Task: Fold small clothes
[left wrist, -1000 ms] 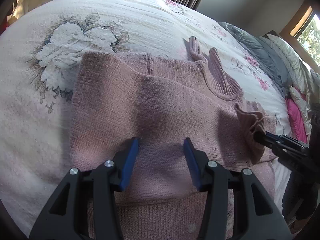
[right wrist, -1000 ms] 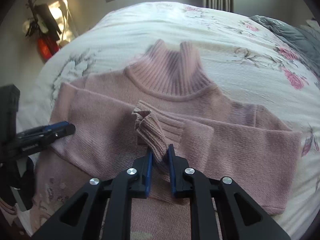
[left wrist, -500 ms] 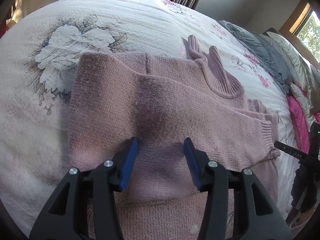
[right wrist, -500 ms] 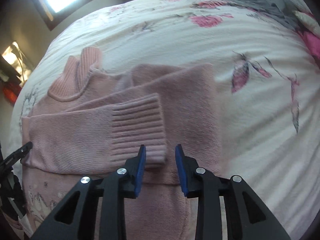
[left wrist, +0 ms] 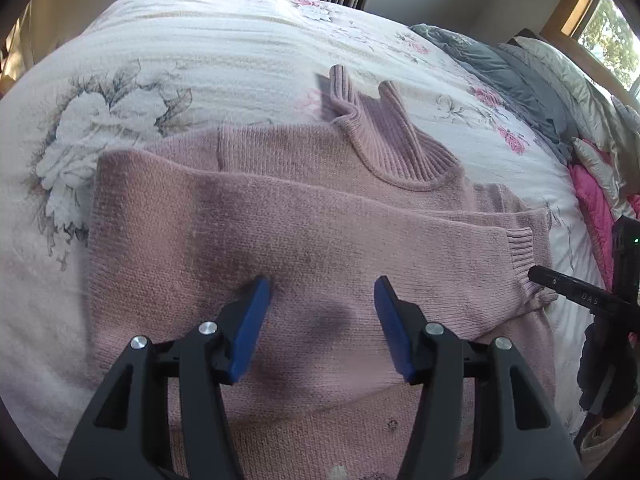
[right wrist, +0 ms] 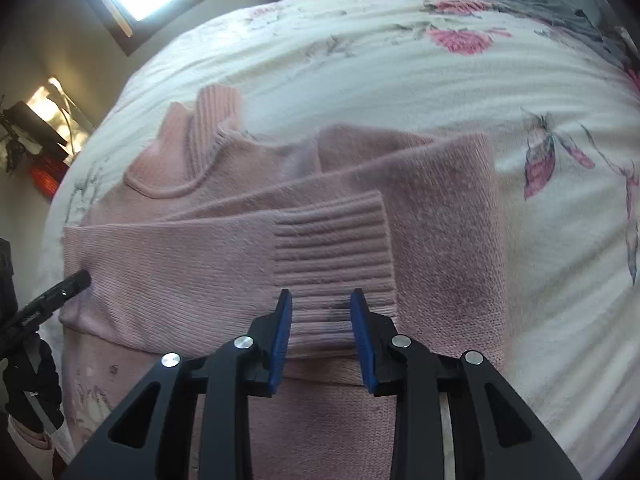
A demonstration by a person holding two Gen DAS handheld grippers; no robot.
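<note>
While flat, sweater (right wrist: pixel 224 264) (sleeves crossed).

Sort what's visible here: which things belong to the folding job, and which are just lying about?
Job:
pink turtleneck sweater, sleeves folded across the body
ribbed cuff
left gripper, open
right gripper, open

Lying about:
floral bedspread
grey blanket
bright pink padded item

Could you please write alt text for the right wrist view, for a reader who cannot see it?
A pink turtleneck sweater lies on a floral bedspread with both sleeves folded across its chest, the ribbed cuff of the top sleeve nearest the camera. The right gripper hovers open over that cuff, holding nothing. The left gripper's tip shows at the left edge.
</note>
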